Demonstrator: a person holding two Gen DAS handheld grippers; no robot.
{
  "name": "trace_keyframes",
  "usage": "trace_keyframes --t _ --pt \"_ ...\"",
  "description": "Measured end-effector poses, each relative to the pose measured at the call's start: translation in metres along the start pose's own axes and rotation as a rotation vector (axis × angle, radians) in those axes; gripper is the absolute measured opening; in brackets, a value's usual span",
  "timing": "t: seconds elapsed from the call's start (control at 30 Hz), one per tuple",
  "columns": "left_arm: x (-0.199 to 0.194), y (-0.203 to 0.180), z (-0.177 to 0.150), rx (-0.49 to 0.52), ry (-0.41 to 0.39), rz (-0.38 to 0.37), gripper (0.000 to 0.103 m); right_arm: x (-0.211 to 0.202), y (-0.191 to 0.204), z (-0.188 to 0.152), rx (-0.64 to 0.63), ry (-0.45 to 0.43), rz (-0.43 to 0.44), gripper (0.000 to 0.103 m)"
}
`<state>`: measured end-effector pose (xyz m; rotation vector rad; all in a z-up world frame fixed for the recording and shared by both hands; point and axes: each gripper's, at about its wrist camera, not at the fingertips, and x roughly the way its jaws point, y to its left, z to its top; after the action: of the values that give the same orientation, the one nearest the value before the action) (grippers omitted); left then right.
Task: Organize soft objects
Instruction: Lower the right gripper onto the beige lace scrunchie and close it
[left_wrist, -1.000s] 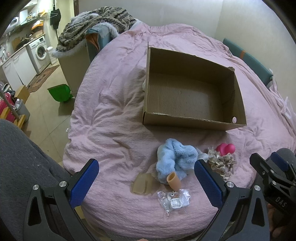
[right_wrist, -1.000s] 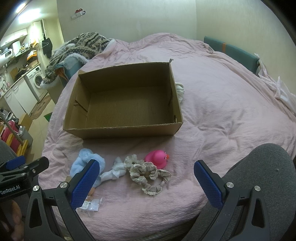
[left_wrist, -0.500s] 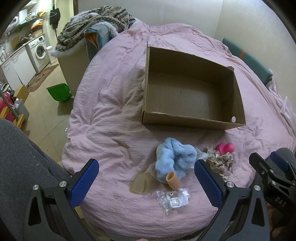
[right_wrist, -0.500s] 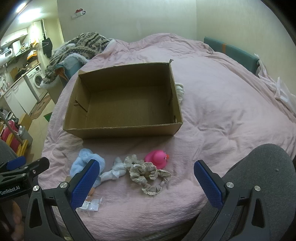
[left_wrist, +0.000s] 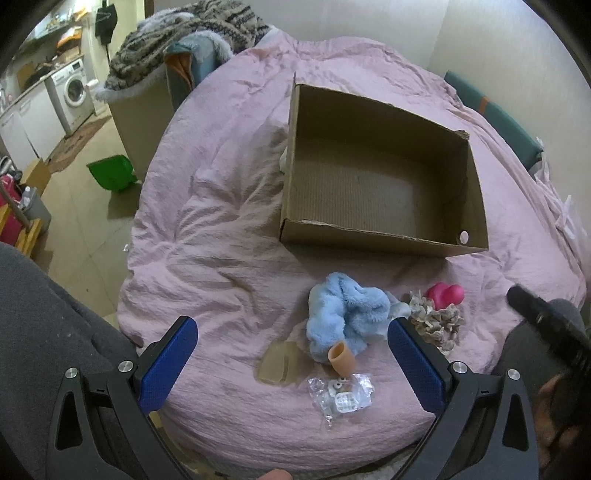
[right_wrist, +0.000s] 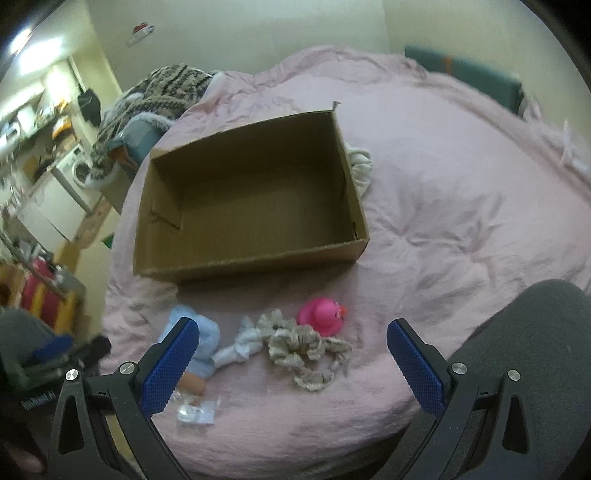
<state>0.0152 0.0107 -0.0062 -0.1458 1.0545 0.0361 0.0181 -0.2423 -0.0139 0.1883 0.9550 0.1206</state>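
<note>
An empty cardboard box (left_wrist: 380, 236) (right_wrist: 251, 264) sits on the pink bed. In front of it lie a fluffy blue cloth (left_wrist: 343, 317) (right_wrist: 205, 341), beige scrunchies (left_wrist: 437, 321) (right_wrist: 299, 341), a pink rubber duck (left_wrist: 445, 293) (right_wrist: 321, 315), a tan silicone tube (left_wrist: 341, 358) and a tan flat piece (left_wrist: 279, 365). My left gripper (left_wrist: 291, 363) is open and empty above the near objects. My right gripper (right_wrist: 293, 363) is open and empty above the scrunchies.
A clear plastic bag of small parts (left_wrist: 341, 397) (right_wrist: 195, 411) lies near the bed's front edge. A white cloth (right_wrist: 360, 168) lies beside the box. A patterned blanket (left_wrist: 184, 44) is heaped at the far left. A green dustpan (left_wrist: 110, 171) is on the floor.
The right gripper has swung, so the box now looks tilted and the view is blurred. The left gripper has shifted only slightly. The objects have not moved.
</note>
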Motion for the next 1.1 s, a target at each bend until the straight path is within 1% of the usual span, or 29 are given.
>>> trace_keyframes --t 0.03,0.1,0.2,0.27,0.4,0.5,0.6,0.63,0.67,0.73,0.77,0.83,0.87,0.93,1.0,1.1 --pt "0.001 0.002 0.002 -0.004 0.005 0.003 0.103 0.003 -0.006 0.007 0.019 0.018 0.012 0.103" --pt "0.003 0.004 0.007 -0.006 0.016 0.012 0.103 0.014 -0.021 0.020 0.080 0.088 0.052 0.103" --pt "0.007 0.009 0.016 -0.011 0.034 0.020 0.103 0.043 -0.042 0.030 0.192 0.241 0.121 0.103" --pt "0.009 0.012 0.021 -0.012 0.045 0.020 0.103 0.065 -0.049 0.031 0.231 0.342 0.128 0.103" --pt "0.018 0.016 0.024 -0.016 0.064 0.026 0.103 0.104 -0.043 0.015 0.226 0.520 0.119 0.103" --pt "0.024 0.018 0.022 -0.026 0.084 0.018 0.103 0.119 -0.035 0.003 0.205 0.545 0.051 0.103" --pt "0.029 0.018 0.019 -0.028 0.093 0.023 0.103 0.132 -0.028 -0.005 0.206 0.550 0.020 0.102" --pt "0.031 0.018 0.018 -0.028 0.094 0.025 0.103 0.134 -0.026 -0.006 0.211 0.554 0.017 0.094" --pt "0.031 0.018 0.018 -0.028 0.095 0.025 0.103 0.138 -0.026 -0.007 0.214 0.560 0.013 0.089" --pt "0.031 0.018 0.018 -0.026 0.091 0.025 0.103 0.144 -0.028 -0.010 0.213 0.557 -0.004 0.075" --pt "0.031 0.018 0.018 -0.024 0.091 0.025 0.103 0.146 -0.029 -0.010 0.214 0.549 -0.008 0.061" --pt "0.031 0.018 0.018 -0.029 0.091 0.023 0.103 0.147 -0.031 -0.011 0.232 0.542 -0.009 0.043" --pt "0.032 0.019 0.018 -0.031 0.092 0.023 0.103 0.144 -0.033 -0.011 0.247 0.537 0.003 0.032" --pt "0.033 0.019 0.018 -0.036 0.096 0.020 0.103 0.136 -0.032 -0.009 0.233 0.516 0.007 0.022" --pt "0.034 0.019 0.019 -0.039 0.100 0.018 0.103 0.125 -0.030 -0.005 0.222 0.499 0.015 0.022" --pt "0.034 0.021 0.019 -0.048 0.102 0.021 0.103 0.110 -0.027 -0.002 0.217 0.483 0.049 0.022"
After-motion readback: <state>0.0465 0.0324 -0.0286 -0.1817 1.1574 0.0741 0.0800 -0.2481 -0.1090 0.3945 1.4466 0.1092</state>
